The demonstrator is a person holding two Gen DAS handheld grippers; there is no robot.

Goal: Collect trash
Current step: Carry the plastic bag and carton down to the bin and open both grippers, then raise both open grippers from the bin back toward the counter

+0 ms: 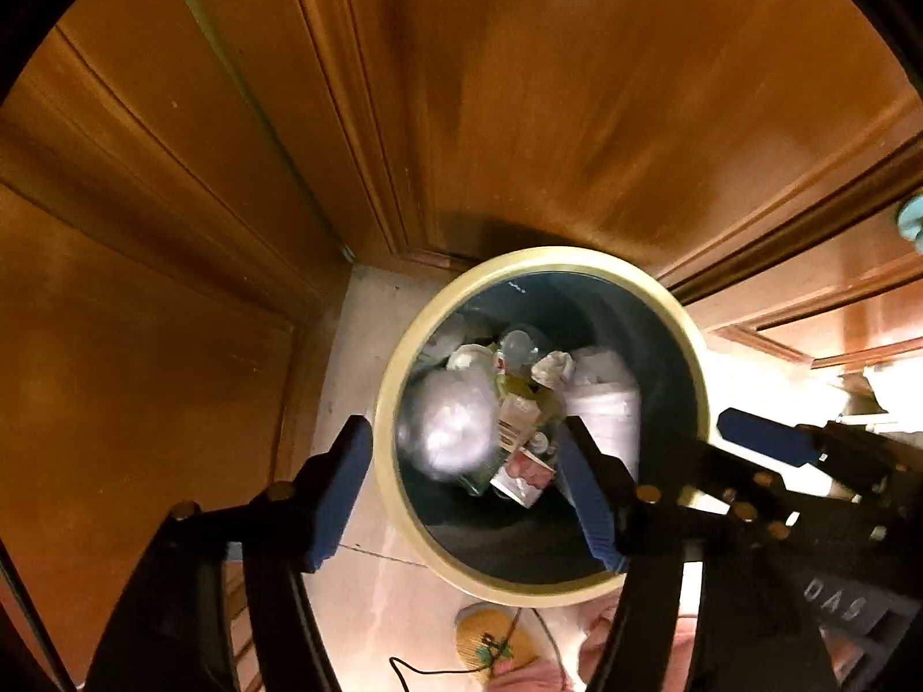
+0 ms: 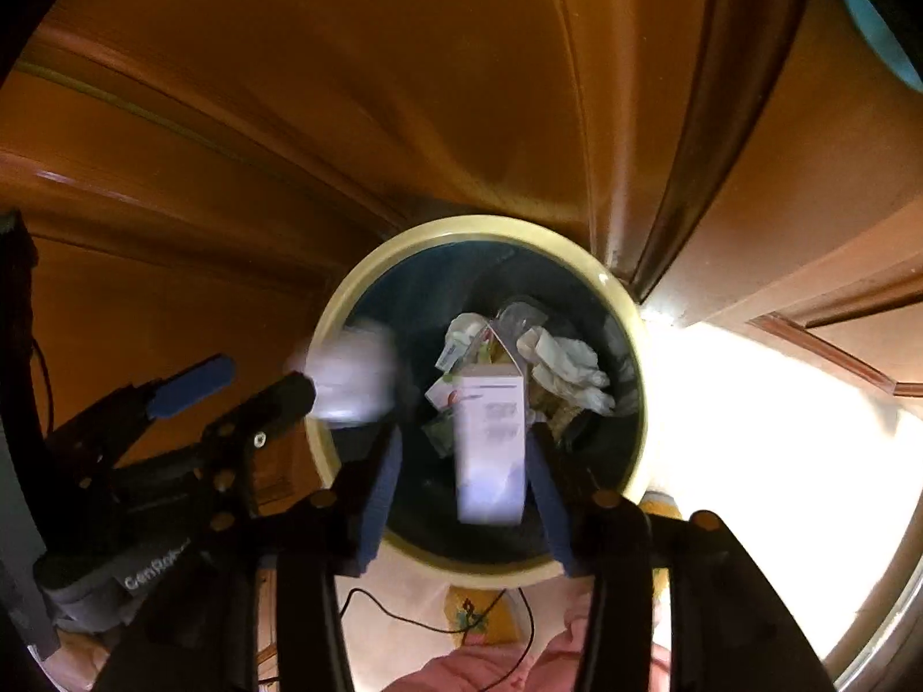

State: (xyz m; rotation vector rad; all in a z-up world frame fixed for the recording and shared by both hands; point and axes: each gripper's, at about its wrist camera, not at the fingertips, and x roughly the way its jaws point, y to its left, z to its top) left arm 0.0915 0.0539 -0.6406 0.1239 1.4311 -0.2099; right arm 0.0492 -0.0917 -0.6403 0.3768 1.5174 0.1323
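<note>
step: drop-off, as I read it. I've got both grippers over the trash bin [image 1: 398,461], which sits on the floor against the wooden door [image 1: 577,115].
left gripper [image 1: 467,481]: jaws spread wide, nothing between them. A blurred pale wad [image 1: 450,432] sits below in the bin mouth; looks mid-fall, can't confirm.
right gripper [image 2: 461,487]: jaws apart. White carton [image 2: 490,438] between them, blurred, close to the right pad; can't tell if it touches. I judge it released, not gripped.
bin contents: crumpled tissue [image 2: 568,366], wrappers, a clear plastic item.
next: lift both grippers clear of the rim, then look for remaining trash.
watch: loose cable [image 2: 404,611] and the yellow slipper [image 1: 490,640] on the floor near the bin.
</note>
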